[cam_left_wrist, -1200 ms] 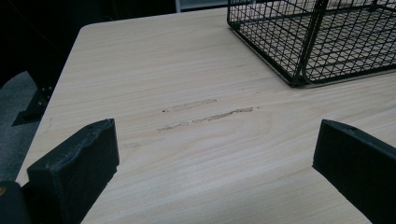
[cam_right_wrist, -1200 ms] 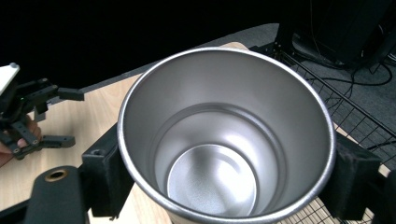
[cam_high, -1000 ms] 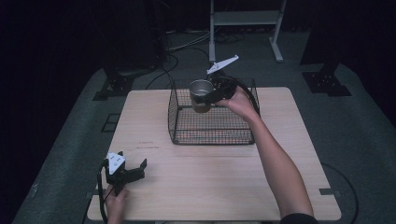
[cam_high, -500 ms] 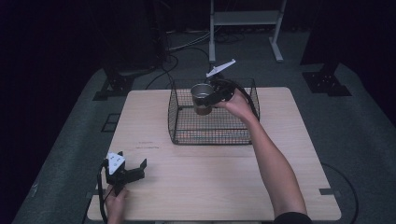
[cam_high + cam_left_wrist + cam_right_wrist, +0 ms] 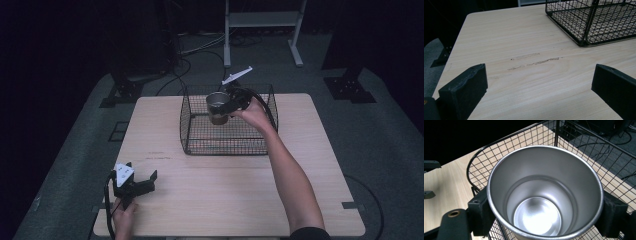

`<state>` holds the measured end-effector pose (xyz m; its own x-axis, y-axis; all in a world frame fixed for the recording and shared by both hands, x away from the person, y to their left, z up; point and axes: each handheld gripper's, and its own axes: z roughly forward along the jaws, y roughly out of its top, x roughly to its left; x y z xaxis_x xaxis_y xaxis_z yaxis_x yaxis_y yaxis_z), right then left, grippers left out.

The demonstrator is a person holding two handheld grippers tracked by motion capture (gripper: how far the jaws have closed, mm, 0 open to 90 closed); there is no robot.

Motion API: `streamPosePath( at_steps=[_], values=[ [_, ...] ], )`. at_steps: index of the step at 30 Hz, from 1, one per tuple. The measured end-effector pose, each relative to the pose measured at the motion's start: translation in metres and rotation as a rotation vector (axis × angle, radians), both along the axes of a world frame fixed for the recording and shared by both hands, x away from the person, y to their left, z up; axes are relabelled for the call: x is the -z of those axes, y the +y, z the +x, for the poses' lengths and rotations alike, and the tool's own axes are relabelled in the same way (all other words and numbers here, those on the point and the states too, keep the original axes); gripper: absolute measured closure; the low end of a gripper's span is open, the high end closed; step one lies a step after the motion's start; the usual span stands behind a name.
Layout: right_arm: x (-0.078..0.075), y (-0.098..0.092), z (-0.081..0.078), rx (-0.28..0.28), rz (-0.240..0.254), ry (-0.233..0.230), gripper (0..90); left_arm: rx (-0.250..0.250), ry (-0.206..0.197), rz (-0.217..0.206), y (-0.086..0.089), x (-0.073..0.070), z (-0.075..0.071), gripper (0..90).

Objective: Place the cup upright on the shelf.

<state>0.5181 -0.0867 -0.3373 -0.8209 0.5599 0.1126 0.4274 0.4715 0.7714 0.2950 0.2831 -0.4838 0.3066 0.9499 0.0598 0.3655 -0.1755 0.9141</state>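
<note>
A steel cup (image 5: pixel 218 106) (image 5: pixel 544 195), empty and mouth up, hangs inside the top of a black wire basket (image 5: pixel 195 130) (image 5: pixel 486 157) at the back of the wooden table (image 5: pixel 225 200). My right gripper (image 5: pixel 222 106) (image 5: pixel 544 207) is shut on the cup, one black pad on each side of its wall. My left gripper (image 5: pixel 142 181) (image 5: pixel 536 87) rests low at the table's front left corner, jaws wide open with bare wood between them. The basket's near corner (image 5: pixel 584 40) stands ahead of it to the right.
The basket holds nothing else that I can see. Faint scuff marks (image 5: pixel 534 61) cross the wood ahead of the left gripper. Dark floor with cables (image 5: pixel 185 55), stand feet (image 5: pixel 125 92) and a metal frame (image 5: pixel 260 30) surrounds the table.
The right gripper has lowered the cup slightly, down into the basket's top. The left gripper has stayed put.
</note>
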Motion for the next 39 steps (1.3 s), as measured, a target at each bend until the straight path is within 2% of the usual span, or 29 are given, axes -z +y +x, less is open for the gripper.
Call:
streamPosePath(
  at_steps=[8,16,24,31,39],
  values=[
    [0.011,-0.003,0.005,0.028,0.000,0.009,17.8,0.001,-0.001,0.001,0.000,0.000,0.000,0.0],
    [0.027,-0.005,0.009,0.041,-0.017,0.050,17.8,0.001,-0.004,-0.002,-0.001,0.000,0.000,0.0],
    [0.040,-0.007,0.011,0.063,-0.025,0.066,17.8,0.002,-0.004,-0.001,-0.001,0.000,0.000,0.0],
    [0.049,-0.005,0.015,0.070,-0.047,0.095,17.8,0.001,-0.004,-0.001,-0.001,0.000,0.000,0.0],
    [0.059,-0.004,0.018,0.089,-0.091,0.106,17.7,-0.002,-0.006,-0.004,-0.001,0.000,0.000,0.0]
  ],
)
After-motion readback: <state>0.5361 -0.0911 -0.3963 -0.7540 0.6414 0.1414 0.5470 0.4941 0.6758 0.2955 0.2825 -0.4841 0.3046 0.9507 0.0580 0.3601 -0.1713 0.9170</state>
